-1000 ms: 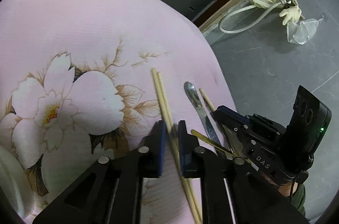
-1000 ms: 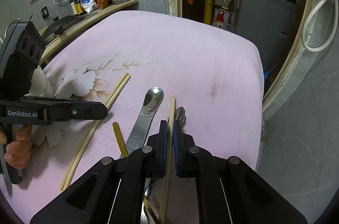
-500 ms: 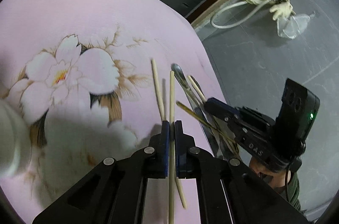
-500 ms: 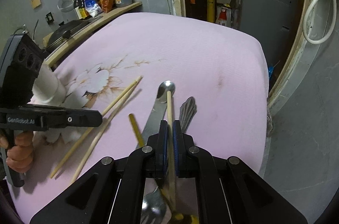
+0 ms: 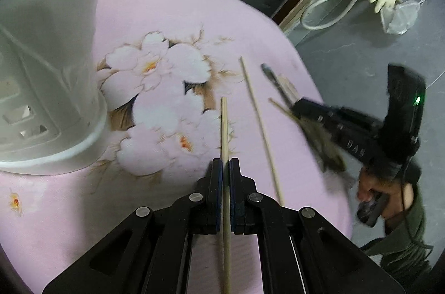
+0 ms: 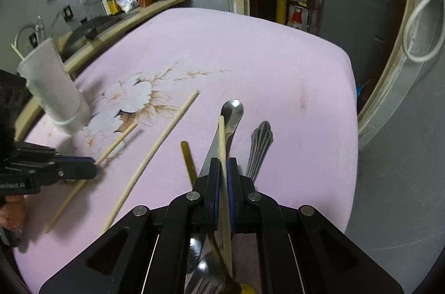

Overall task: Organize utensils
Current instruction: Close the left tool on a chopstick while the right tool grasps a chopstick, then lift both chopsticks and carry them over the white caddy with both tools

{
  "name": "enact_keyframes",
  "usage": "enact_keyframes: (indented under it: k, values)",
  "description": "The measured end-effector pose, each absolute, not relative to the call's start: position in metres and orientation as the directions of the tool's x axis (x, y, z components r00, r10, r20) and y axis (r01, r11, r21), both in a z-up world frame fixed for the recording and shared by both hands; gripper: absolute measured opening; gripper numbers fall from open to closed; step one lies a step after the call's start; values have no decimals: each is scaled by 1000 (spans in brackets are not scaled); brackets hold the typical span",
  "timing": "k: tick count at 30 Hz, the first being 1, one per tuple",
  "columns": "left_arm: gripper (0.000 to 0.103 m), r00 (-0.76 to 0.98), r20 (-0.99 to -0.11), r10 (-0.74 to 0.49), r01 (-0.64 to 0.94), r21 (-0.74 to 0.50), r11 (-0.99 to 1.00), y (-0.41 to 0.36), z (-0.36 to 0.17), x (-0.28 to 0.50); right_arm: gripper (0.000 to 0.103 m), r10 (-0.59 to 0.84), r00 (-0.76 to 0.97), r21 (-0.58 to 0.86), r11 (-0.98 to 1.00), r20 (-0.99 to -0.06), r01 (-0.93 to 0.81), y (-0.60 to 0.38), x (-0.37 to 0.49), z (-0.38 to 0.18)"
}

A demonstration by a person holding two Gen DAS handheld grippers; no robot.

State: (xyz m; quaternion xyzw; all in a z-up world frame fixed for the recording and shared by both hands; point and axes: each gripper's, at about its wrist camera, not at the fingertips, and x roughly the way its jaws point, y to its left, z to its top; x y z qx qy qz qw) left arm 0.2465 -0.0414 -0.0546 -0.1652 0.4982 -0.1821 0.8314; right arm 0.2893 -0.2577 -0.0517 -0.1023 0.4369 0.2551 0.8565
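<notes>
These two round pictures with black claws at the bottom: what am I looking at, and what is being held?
No robot here: a person holds a hand gripper in each hand, each carrying a fisheye camera. One picture looks along the left gripper, shut on a wooden chopstick. The other looks along the right gripper, shut on another chopstick. On the pink flowered cloth lie a loose chopstick, a spoon and a fork handle, beside a white utensil holder.

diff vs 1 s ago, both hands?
The left hand-held gripper closed on one chopstick of the pair, lifted it and swung toward the white holder; its mate stayed on the cloth. The right hand-held gripper keeps gripping its own chopstick.
</notes>
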Motion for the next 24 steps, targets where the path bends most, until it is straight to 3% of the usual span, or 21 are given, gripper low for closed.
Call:
enact_keyframes:
  k: [5, 13, 20, 24]
  values:
    - [3, 389, -804, -451, 172, -417, 892, -48, -53, 252, 4, 258, 480, -58, 834, -839, -549, -248, 299, -55]
    - [3, 317, -843, -435, 221, -380, 898, -58, -52, 263, 4, 283, 412, 8, 832, -866, -555, -250, 318, -58]
    - [2, 396, -756, -521, 251, -457, 853, -49, -48, 243, 3, 356, 517, 54, 858, -778, -511, -260, 288, -43]
    - [2, 525, -671, -523, 298, -430, 852, -45, -24, 219, 3, 400, 594, 74, 866, -698, -495, -267, 264, -26]
